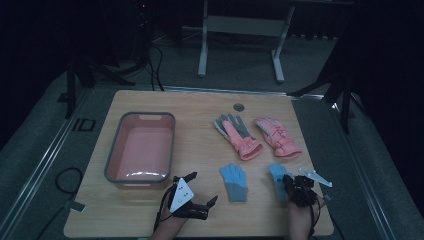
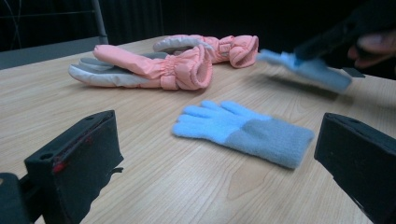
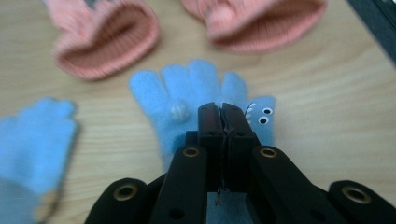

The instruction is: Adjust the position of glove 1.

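Observation:
Two blue knit gloves lie near the table's front edge. The left blue glove [image 1: 234, 182] [image 2: 243, 129] lies flat, with grey at its cuff. My left gripper [image 1: 200, 190] [image 2: 219, 140] stands open just to that glove's left, its jaws wide apart and nothing between them. My right gripper [image 1: 294, 186] [image 3: 222, 111] is shut on the right blue glove [image 1: 276, 175] [image 3: 184, 91], which has small toy eyes on one edge. In the left gripper view this glove [image 2: 310, 71] hangs slightly off the table with a shadow beneath it.
A pink basin [image 1: 114, 160] with a grey rim stands at the left of the table. Two pink padded gloves [image 1: 241, 136] [image 1: 278, 137] lie behind the blue ones. A round hole [image 1: 239, 107] sits near the far edge. A desk frame stands on the floor beyond.

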Motion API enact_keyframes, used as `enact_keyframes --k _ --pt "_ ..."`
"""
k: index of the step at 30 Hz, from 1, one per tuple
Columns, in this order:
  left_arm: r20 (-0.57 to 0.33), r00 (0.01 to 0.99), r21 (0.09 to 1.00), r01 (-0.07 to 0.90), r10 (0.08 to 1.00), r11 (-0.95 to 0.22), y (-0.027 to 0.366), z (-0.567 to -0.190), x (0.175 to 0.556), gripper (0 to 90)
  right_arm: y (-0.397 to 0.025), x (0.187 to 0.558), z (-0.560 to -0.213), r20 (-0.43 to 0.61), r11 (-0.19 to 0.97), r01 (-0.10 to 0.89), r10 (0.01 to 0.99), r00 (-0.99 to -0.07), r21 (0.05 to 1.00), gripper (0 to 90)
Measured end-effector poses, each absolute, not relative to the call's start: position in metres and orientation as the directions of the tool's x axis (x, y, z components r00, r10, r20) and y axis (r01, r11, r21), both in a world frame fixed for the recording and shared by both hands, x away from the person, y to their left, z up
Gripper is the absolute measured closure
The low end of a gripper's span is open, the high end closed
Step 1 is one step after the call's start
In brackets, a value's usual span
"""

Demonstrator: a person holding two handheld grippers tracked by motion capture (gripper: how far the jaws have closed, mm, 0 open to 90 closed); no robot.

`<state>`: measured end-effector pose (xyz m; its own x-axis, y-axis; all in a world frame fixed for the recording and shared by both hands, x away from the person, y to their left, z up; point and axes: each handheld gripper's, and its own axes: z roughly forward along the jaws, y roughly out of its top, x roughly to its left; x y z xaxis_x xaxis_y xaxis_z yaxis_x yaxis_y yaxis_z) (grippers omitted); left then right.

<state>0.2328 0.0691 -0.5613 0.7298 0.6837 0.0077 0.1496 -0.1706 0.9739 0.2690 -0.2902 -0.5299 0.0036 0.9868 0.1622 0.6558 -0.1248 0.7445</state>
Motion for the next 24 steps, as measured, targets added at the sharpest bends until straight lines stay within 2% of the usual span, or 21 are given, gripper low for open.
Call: enact_keyframes --k 8,13,18,21,24 --pt "0.005 0.732 0.974 0.151 0.681 -0.169 0.069 -0.561 0.233 0.4 -0.286 0.275 -0.552 0.148 -0.123 0.678 0.989 0.021 0.724 85.4" --pt "0.005 0.733 0.974 0.15 0.68 -0.17 0.069 -0.561 0.233 0.4 -0.294 0.278 -0.539 0.186 -0.111 0.682 0.982 -0.038 0.723 73.5" --pt "0.004 0.733 0.974 0.15 0.68 -0.168 0.069 -0.561 0.233 0.4 -0.308 0.285 -0.514 0.13 0.047 0.672 0.969 -0.212 0.739 67.8" --pt "0.004 0.734 0.974 0.15 0.679 -0.168 0.069 -0.561 0.233 0.4 -0.317 0.287 -0.506 0.068 0.201 0.605 0.917 -0.392 0.77 63.3" --pt "0.002 0.733 0.974 0.152 0.68 -0.166 0.069 -0.561 0.233 0.4 -0.328 0.289 -0.507 0.021 0.322 0.549 0.849 -0.527 0.772 61.4"
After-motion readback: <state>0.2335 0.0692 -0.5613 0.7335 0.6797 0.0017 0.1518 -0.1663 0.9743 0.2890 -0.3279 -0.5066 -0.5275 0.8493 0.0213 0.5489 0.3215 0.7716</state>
